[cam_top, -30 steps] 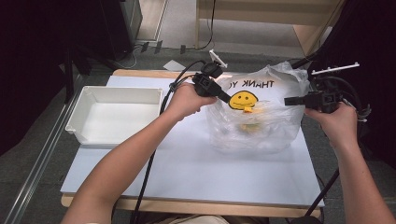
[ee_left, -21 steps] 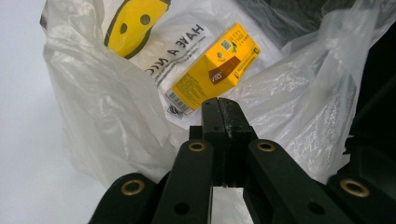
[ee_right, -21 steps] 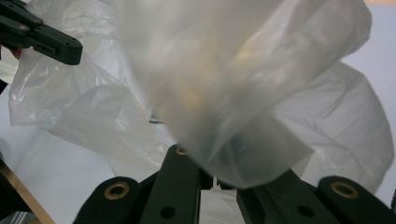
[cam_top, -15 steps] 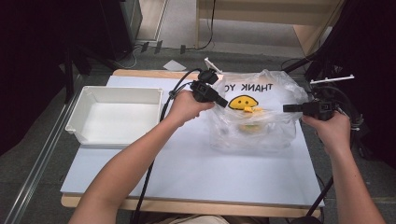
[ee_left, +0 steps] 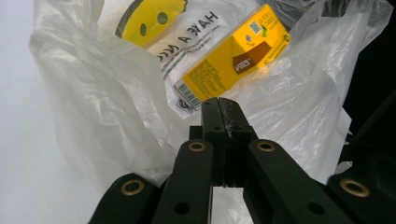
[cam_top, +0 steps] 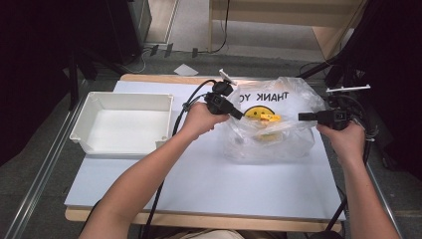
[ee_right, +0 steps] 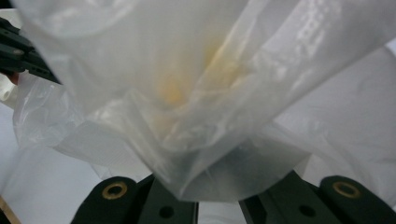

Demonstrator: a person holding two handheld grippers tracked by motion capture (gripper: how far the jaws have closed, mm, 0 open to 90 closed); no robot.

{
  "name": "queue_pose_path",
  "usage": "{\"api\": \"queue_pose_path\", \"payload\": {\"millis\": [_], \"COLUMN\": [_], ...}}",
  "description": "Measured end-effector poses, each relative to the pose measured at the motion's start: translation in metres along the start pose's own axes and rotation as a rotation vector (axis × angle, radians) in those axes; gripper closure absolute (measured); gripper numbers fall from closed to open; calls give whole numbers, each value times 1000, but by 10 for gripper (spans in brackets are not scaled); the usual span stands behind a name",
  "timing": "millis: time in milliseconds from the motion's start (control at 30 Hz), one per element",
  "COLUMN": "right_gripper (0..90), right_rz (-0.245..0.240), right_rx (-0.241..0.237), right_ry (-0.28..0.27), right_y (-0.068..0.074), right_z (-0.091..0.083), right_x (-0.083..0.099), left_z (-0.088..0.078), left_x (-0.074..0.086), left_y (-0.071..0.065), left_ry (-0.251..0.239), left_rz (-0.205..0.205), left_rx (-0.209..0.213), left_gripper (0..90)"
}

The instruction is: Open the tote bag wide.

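A clear plastic bag (cam_top: 278, 134) printed with a yellow smiley and "THANK YOU" rests on the white table (cam_top: 199, 179), stretched between both grippers. A yellow carton (cam_top: 268, 118) lies inside it. My left gripper (cam_top: 240, 115) is shut on the bag's left edge. In the left gripper view its jaws (ee_left: 219, 103) meet on the film, with the carton (ee_left: 233, 60) just beyond. My right gripper (cam_top: 301, 117) pinches the bag's right side. In the right gripper view the bag film (ee_right: 210, 116) drapes over the jaw tips and hides them.
An empty white tray (cam_top: 129, 95) stands on the table's left part. Open table surface lies in front of the bag. Cables trail from both grippers. On the floor behind the table lies a scrap of paper (cam_top: 185, 69), with a wooden shelf unit (cam_top: 278, 20) farther back.
Both hands have come down with the bag, which now sits lower and flatter on the table. Both grips have stayed on the bag.
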State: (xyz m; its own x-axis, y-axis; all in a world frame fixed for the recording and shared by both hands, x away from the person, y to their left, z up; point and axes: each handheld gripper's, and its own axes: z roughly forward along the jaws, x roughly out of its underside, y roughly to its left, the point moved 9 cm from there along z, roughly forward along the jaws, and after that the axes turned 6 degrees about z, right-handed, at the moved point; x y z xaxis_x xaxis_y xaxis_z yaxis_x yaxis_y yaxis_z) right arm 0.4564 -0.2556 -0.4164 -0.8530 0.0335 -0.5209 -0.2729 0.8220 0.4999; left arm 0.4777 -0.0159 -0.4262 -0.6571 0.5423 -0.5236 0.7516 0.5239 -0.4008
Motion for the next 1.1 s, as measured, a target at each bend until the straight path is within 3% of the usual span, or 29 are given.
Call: {"api": "queue_pose_path", "payload": {"millis": [333, 700, 933, 1067, 1100], "right_gripper": [891, 891, 890, 889, 889], "right_rz": [59, 90, 96, 95, 94], "right_rx": [31, 29, 28, 24, 25], "right_ry": [36, 60, 76, 74, 74], "right_y": [-24, -34, -38, -38, -36], "right_z": [15, 31, 39, 39, 39], "right_x": [17, 36, 46, 46, 45], "left_z": [18, 30, 37, 29, 27], "left_x": [15, 27, 33, 22, 18], "left_y": [21, 31, 31, 23, 20], "left_ry": [27, 54, 63, 7, 5], "left_rz": [-55, -74, -75, -69, -52], "left_rx": [-19, -33, -18, 1, -2], "left_gripper": [900, 900, 900, 900, 900]}}
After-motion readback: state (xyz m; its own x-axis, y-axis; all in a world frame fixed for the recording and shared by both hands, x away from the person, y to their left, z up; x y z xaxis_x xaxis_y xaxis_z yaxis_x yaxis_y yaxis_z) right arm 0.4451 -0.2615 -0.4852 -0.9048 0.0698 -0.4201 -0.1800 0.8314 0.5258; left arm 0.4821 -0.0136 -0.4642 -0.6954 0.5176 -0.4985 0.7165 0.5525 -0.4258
